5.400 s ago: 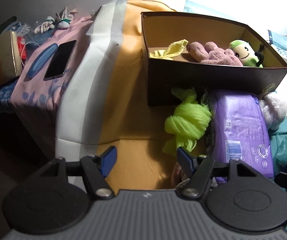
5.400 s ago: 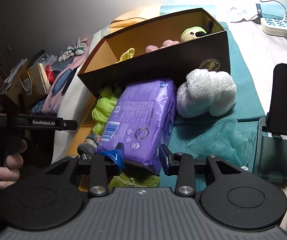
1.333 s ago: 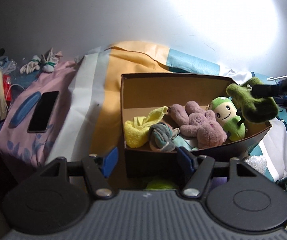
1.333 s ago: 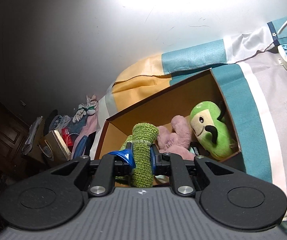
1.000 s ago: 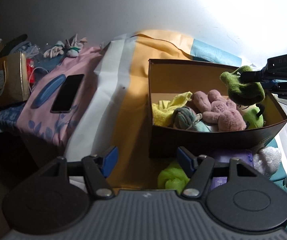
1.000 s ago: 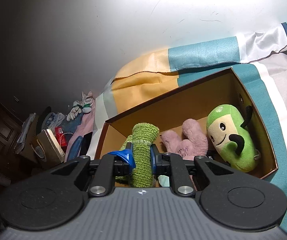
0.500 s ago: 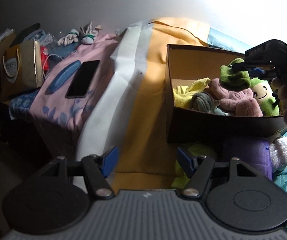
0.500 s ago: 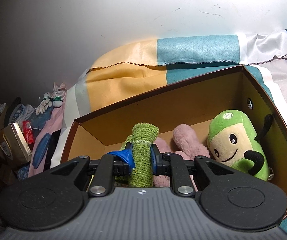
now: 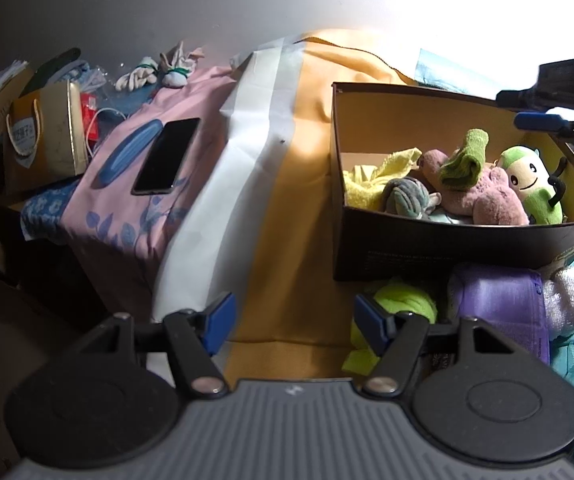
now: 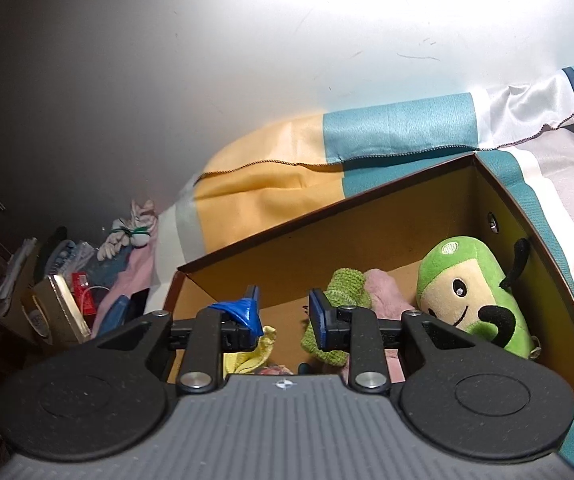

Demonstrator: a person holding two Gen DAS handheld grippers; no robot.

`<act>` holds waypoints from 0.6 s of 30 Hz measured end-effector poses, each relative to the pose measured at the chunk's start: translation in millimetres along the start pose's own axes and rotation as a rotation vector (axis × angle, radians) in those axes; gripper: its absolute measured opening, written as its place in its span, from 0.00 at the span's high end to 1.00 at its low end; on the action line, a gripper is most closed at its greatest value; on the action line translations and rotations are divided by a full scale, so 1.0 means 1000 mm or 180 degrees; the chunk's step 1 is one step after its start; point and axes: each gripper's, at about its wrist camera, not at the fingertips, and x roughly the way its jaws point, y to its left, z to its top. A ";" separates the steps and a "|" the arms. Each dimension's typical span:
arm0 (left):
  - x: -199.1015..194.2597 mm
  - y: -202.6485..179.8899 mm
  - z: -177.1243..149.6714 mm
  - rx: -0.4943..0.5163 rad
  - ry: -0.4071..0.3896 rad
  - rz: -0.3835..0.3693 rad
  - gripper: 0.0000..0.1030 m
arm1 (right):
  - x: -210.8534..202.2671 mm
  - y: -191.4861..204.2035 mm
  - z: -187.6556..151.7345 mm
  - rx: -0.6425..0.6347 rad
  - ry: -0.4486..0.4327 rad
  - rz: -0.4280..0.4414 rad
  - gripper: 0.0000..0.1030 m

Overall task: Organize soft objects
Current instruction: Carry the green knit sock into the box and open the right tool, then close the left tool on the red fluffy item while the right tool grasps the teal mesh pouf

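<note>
The right gripper [image 10: 283, 312], which half a second earlier had the green knitted piece [image 9: 463, 160] clamped upright between its pads, had let it go. Its jaws were opening, parted a modest way, with nothing between them. The green knitted piece had dropped into the brown box [image 9: 427, 256] and lay slumped on top of the pink plush [image 9: 491, 200], just beside the green-and-cream plush [image 9: 531, 184]. In the right wrist view it showed just behind the right-hand pad, clear of it.

The left gripper [image 9: 291, 316] had not changed: jaws wide apart, empty, hovering over the orange cloth [image 9: 287, 208] in front of the box.

Judgement: this item counts as placed. Also in the box: yellow cloth [image 9: 367, 184], grey rolled piece [image 9: 407, 200]. Still outside, against the box's near wall: lime-green fabric [image 9: 403, 304], purple packet [image 9: 499, 312], white fluffy piece [image 9: 567, 300]. Sorting looks partly done; the left gripper sits nearest the lime-green fabric.
</note>
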 end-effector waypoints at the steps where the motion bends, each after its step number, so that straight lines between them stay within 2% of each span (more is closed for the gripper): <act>1: 0.001 0.000 0.000 0.0009 0.0009 -0.0003 0.33 | -0.009 0.001 -0.002 -0.0016 -0.0039 0.0037 0.90; 8: 0.001 -0.007 -0.002 0.0093 0.0034 -0.0070 0.33 | -0.071 0.005 -0.030 -0.0226 -0.0320 0.0235 0.89; 14: -0.002 -0.014 -0.010 0.0213 0.0037 -0.0170 0.33 | -0.106 -0.001 -0.054 -0.0297 -0.0367 0.0186 0.87; 18: -0.001 -0.019 -0.017 0.0304 0.0090 -0.0215 0.33 | -0.126 -0.003 -0.072 -0.0347 -0.0423 0.0034 0.87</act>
